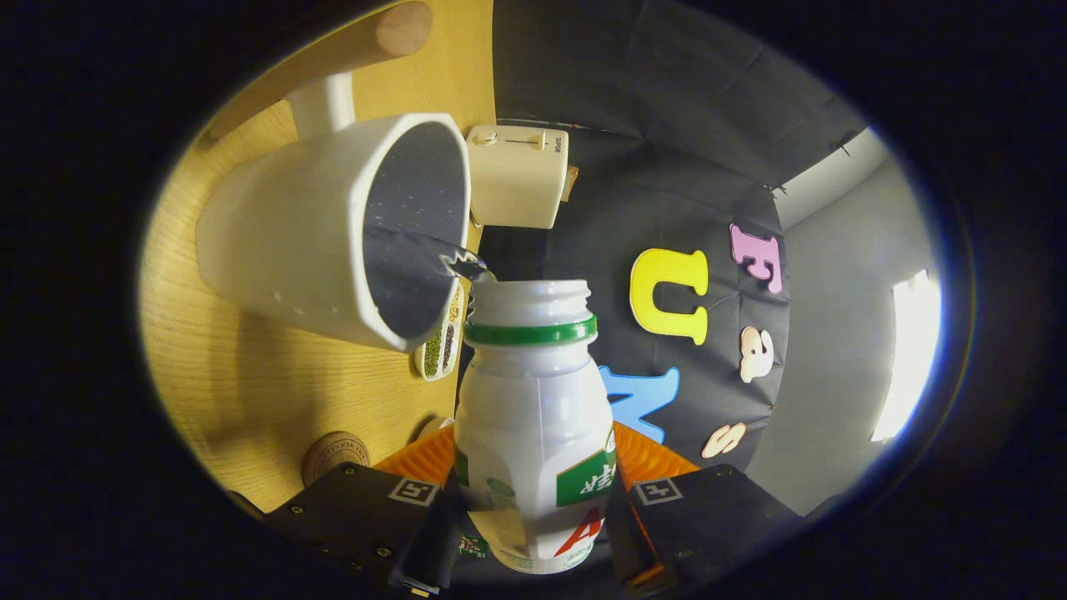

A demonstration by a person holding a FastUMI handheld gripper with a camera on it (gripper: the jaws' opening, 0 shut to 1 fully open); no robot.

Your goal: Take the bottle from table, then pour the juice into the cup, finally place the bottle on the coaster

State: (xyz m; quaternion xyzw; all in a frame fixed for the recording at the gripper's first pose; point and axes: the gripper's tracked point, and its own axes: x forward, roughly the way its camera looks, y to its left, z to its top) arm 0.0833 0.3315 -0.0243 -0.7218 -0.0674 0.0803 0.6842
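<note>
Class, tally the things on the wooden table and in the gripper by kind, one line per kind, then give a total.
Bottles: 1, the white bottle, clamped between the gripper fingers
Cups: 1, the white cup
Coasters: 1, the round coaster
Cream boxes: 1, the cream box
Small dishes: 1, the dish of beans
Total: 5

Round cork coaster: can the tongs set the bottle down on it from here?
Probably yes. The tongs are shut on the white plastic bottle with the green neck ring, tilted at the white cup. The round cork coaster lies bare on the wooden table beside the fingers, nothing between.
</note>
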